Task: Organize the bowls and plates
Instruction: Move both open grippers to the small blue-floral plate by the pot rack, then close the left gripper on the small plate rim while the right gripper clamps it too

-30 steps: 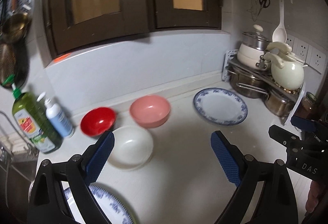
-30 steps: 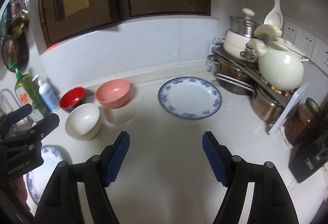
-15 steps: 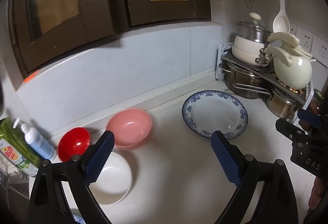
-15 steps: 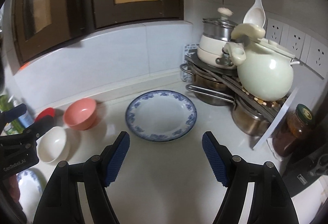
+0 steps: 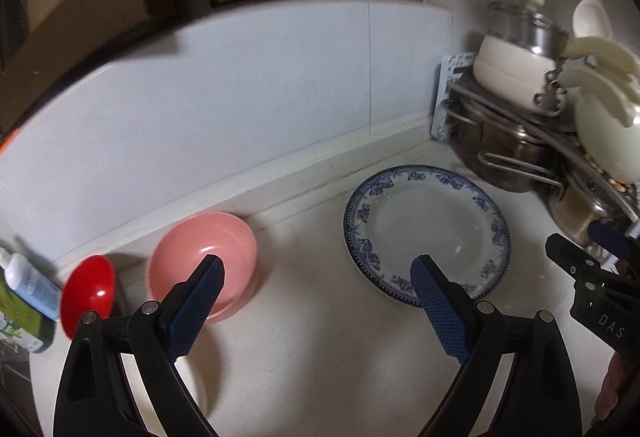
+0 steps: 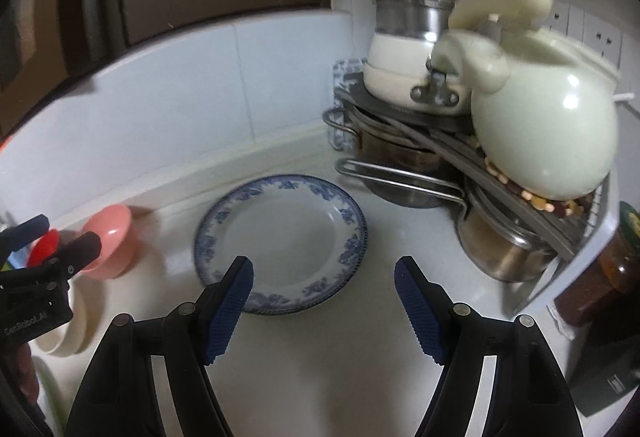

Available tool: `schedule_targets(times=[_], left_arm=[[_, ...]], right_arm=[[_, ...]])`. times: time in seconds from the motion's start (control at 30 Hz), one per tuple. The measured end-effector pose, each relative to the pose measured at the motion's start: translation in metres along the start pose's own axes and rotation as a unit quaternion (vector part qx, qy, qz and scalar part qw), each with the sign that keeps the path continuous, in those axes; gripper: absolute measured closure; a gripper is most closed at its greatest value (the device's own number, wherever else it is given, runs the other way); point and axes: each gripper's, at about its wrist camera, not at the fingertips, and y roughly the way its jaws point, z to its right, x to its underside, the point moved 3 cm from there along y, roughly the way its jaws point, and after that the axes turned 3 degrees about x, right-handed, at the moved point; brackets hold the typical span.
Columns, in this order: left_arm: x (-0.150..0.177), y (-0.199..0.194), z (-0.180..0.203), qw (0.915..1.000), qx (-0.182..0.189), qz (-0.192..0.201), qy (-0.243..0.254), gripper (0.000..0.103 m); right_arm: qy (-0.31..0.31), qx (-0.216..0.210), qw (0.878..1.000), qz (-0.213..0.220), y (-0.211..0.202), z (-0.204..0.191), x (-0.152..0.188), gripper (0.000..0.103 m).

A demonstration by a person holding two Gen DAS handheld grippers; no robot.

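Observation:
A blue-rimmed white plate [image 5: 426, 233] lies on the white counter near the pot rack; it also shows in the right wrist view [image 6: 282, 241]. A pink bowl [image 5: 202, 269] and a red bowl [image 5: 88, 295] sit to its left by the wall. The pink bowl [image 6: 110, 239], the red bowl [image 6: 43, 247] and a white bowl [image 6: 76, 325] show at the left of the right wrist view. My left gripper [image 5: 316, 301] is open and empty, above the counter between pink bowl and plate. My right gripper [image 6: 324, 301] is open and empty, just in front of the plate.
A corner rack [image 6: 460, 157] holds steel pots, a white pot and a pale green kettle [image 6: 544, 133]. A jar [image 6: 616, 269] stands at the far right. Bottles [image 5: 28, 285] stand at the far left. Dark cabinets hang above the tiled wall.
Both grippers have moved right and forward toward the blue-rimmed plate and the rack. The white bowl and the second plate have slipped out of the left wrist view. Both stay open.

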Motion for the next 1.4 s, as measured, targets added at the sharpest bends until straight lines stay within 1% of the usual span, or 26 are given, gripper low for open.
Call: schedule_targets(times=[0.17, 0.23, 0.4, 0.53, 0.67, 0.8, 0.83, 0.9, 1.0, 1.13, 1.2, 1.3, 1.4], left_arm=[[-0.007, 0.035, 0.011, 0.9998, -0.001, -0.017, -0.003, 0.008], [-0.009, 0.049, 0.016, 0.9996, 0.005, -0.026, -0.008, 0.008], [-0.011, 0.081, 0.026, 0.9989, 0.005, -0.043, -0.015, 0.012], [-0.015, 0.101, 0.03, 0.9983, 0.01, -0.054, -0.018, 0.013], [-0.017, 0.117, 0.031, 0.9979, 0.006, -0.063, -0.016, 0.016], [-0.017, 0.131, 0.032, 0.997, 0.013, -0.075, -0.014, 0.018], [-0.016, 0.135, 0.033, 0.9968, 0.015, -0.077, -0.012, 0.019], [-0.014, 0.142, 0.034, 0.9962, 0.014, -0.086, -0.01, 0.023], [-0.012, 0.147, 0.035, 0.9958, 0.016, -0.09, -0.006, 0.024], [-0.01, 0.152, 0.033, 0.9954, 0.02, -0.094, -0.008, 0.031], [-0.01, 0.154, 0.032, 0.9949, 0.025, -0.097, -0.01, 0.032], [-0.009, 0.157, 0.031, 0.9937, 0.036, -0.105, -0.015, 0.037], [-0.007, 0.162, 0.031, 0.9932, 0.037, -0.11, -0.013, 0.043]], right_arm=[[0.002, 0.002, 1.0, -0.018, 0.037, 0.008, -0.001, 0.029], [0.005, 0.004, 1.0, -0.026, 0.053, 0.012, -0.001, 0.029], [0.004, 0.007, 0.999, -0.039, 0.086, 0.017, -0.003, 0.029], [0.007, 0.013, 0.999, -0.041, 0.106, 0.021, -0.007, 0.029], [0.009, 0.016, 0.999, -0.047, 0.123, 0.024, -0.009, 0.029], [0.01, 0.019, 0.998, -0.052, 0.138, 0.026, -0.01, 0.03], [0.009, 0.018, 0.998, -0.053, 0.141, 0.026, -0.01, 0.031], [0.008, 0.017, 0.998, -0.057, 0.147, 0.027, -0.01, 0.033], [0.004, 0.019, 0.998, -0.065, 0.155, 0.027, -0.008, 0.038], [0.004, 0.01, 0.997, -0.074, 0.162, 0.025, -0.006, 0.043], [0.002, 0.008, 0.997, -0.076, 0.165, 0.023, -0.006, 0.044], [-0.001, 0.003, 0.997, -0.081, 0.167, 0.021, -0.003, 0.048], [-0.002, 0.001, 0.996, -0.089, 0.17, 0.02, -0.002, 0.051]])
